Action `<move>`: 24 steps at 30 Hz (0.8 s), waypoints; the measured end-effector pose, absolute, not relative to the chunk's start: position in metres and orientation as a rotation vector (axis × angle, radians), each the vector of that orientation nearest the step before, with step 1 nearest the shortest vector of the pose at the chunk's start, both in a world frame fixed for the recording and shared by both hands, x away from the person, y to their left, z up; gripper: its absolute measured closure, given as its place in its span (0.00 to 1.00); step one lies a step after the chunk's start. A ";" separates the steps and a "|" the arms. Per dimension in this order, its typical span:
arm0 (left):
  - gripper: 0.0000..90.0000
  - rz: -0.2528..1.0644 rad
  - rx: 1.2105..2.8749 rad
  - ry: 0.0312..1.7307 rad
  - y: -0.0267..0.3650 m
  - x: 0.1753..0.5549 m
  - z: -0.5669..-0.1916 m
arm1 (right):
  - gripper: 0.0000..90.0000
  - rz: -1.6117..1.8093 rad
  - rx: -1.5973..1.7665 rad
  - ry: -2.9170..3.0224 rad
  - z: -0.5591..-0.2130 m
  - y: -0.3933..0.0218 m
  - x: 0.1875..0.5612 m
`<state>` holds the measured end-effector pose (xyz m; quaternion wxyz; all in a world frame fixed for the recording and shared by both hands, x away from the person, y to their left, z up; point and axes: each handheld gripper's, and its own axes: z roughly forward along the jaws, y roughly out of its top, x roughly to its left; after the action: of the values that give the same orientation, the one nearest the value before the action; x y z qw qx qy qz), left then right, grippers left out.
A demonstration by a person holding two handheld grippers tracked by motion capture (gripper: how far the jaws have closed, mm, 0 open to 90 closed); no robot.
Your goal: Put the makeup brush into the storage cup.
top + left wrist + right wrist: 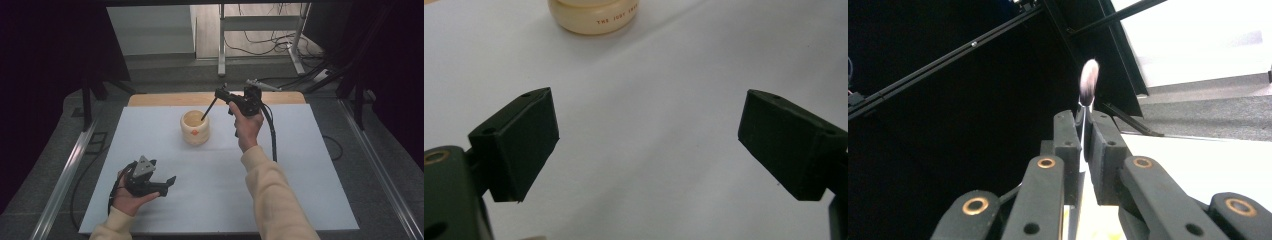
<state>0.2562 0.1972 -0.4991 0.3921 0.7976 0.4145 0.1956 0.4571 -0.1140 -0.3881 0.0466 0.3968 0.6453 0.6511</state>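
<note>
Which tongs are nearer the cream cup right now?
Right. The right tongs sit just above and beyond the cup, shut on a thin brush that slants down into its mouth. The left tongs lie open near the table's front edge, well short of it.

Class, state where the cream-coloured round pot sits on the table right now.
In the high view the cream-coloured round pot stands on the white mat, toward the far edge near the centre, just left of the right gripper, whose thin brush dips into it.

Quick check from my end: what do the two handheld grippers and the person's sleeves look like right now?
Both grippers are black. The left gripper carries a grey three-cornered plate on top; its jaw pads are blocky wedges. The right gripper has brass-coloured rivets on its linkage, and a black cable trails from it. The sleeves are cream-coloured.
</note>
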 end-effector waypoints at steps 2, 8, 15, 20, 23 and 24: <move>0.11 0.498 2.025 1.052 0.198 0.256 -0.499 | 0.92 1.982 1.218 1.968 -0.390 -0.112 0.459; 0.11 0.497 2.029 1.049 0.197 0.256 -0.499 | 0.92 1.963 1.231 1.972 -0.398 -0.107 0.466; 0.11 0.497 2.031 1.050 0.198 0.257 -0.500 | 0.92 1.947 1.244 1.980 -0.408 -0.099 0.472; 0.11 0.497 2.030 1.050 0.198 0.257 -0.500 | 0.92 1.907 1.230 2.010 -0.416 -0.090 0.473; 0.11 0.496 2.030 1.051 0.198 0.257 -0.500 | 0.92 1.901 1.233 2.020 -0.419 -0.086 0.474; 0.11 0.497 2.030 1.051 0.198 0.257 -0.499 | 0.92 1.891 1.226 2.029 -0.422 -0.084 0.474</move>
<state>0.2565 0.1981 -0.4994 0.3906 0.7988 0.4135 0.1957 0.4744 -0.0835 -0.4218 0.0546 0.4038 0.6680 0.6227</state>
